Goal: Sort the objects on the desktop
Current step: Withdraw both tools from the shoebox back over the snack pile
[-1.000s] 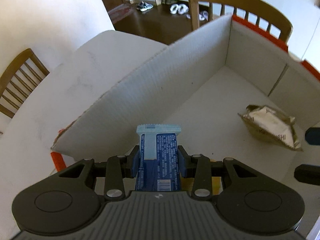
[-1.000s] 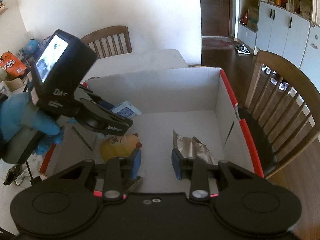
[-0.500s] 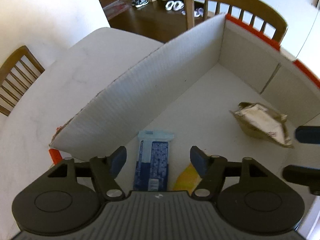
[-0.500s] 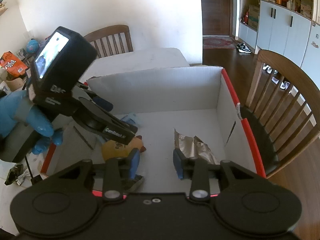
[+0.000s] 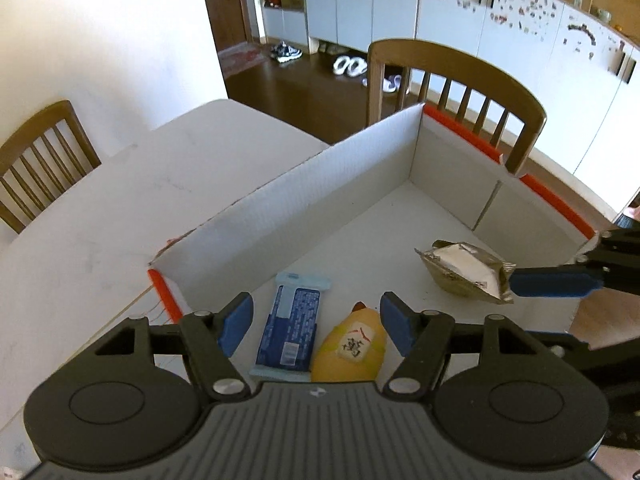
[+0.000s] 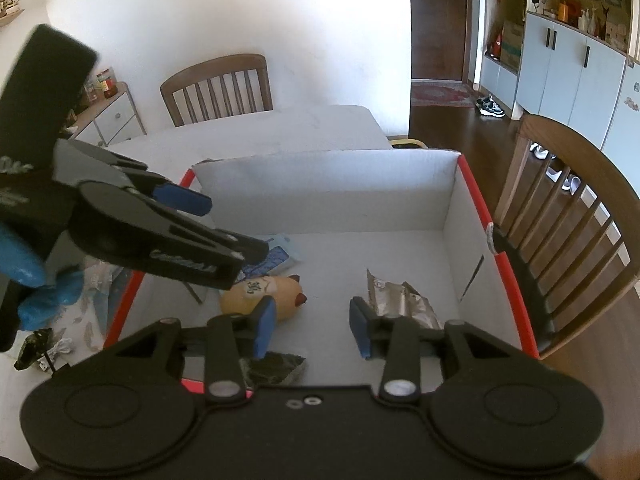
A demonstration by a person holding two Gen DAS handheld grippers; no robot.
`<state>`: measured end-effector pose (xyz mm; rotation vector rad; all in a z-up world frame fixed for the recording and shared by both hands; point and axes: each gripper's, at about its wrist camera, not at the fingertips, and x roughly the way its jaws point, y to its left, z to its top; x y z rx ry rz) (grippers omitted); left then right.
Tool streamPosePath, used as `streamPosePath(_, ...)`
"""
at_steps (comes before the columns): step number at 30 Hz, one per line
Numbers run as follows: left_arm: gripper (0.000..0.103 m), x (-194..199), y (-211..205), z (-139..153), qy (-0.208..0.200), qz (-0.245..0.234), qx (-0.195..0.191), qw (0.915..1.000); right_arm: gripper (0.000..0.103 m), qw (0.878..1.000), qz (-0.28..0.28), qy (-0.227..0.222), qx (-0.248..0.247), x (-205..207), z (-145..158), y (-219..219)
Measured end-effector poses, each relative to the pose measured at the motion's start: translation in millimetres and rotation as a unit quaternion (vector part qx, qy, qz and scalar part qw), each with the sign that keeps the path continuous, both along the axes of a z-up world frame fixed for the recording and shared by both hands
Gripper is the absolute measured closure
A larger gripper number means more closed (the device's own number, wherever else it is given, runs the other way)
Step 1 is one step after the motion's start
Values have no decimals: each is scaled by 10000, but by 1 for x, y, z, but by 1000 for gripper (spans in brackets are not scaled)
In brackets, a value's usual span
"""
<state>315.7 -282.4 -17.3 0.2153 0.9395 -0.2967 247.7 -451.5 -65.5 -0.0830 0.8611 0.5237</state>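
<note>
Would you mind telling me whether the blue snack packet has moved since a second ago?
Yes. The blue snack packet left the left gripper and now lies on the box floor.

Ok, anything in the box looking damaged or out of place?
Only the silver foil packet: it lies crumpled on the box floor. The blue wrapper and yellow duck toy lie flat, side by side, intact.

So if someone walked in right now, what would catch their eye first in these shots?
Probably the white cardboard box with orange-red rims, on the white table. On its floor lie a blue snack packet beside a yellow duck-shaped toy, and a crumpled silver foil bag further right. The left gripper hangs open above the packet.
</note>
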Motion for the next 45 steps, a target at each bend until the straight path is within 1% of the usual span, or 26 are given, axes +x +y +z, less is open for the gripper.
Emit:
streamPosePath(8, 34, -39, 16, 20, -280, 39, -285, 9992, 58, 10000, 26, -93, 1, -11, 9, 6)
streamPosePath(13, 34, -65, 33, 29, -429, 217, -499, 9976, 56, 9998, 46, -186, -39, -19, 14, 11)
streamPosePath(22, 34, -111, 67, 31, -557, 528, -708, 9945, 45, 9992, 108, -378, -83, -38, 21, 26)
streamPosePath(25, 34, -125, 78, 32, -567, 580, -789, 9936, 37, 9988, 151, -468, -60, -46, 23, 34)
streamPosePath(28, 34, -140, 91, 31, -605, 609, -829, 9929, 37, 9984, 184, -533, -97, -54, 26, 43)
streamPosePath(30, 28, -149, 101, 31, -636, 642, -860, 9922, 36, 9982, 177, -570, -96, -59, 27, 50)
streamPosePath(35, 25, -168, 124, 33, -712, 664, -949, 9907, 30, 9977, 200, -654, -18, -74, 31, 67)
streamPosePath(37, 21, -175, 134, 35, -736, 665, -1004, 9900, 28, 9975, 217, -678, -4, -81, 31, 74)
streamPosePath(43, 17, -197, 167, 34, -695, 741, -1167, 9880, 19, 9961, 395, -783, 92, -106, 31, 99)
streamPosePath(44, 15, -201, 174, 33, -701, 780, -1169, 9876, 17, 9957, 429, -816, 98, -110, 31, 103)
streamPosePath(45, 11, -204, 180, 32, -690, 805, -1158, 9876, 15, 9953, 476, -839, 116, -114, 32, 107)
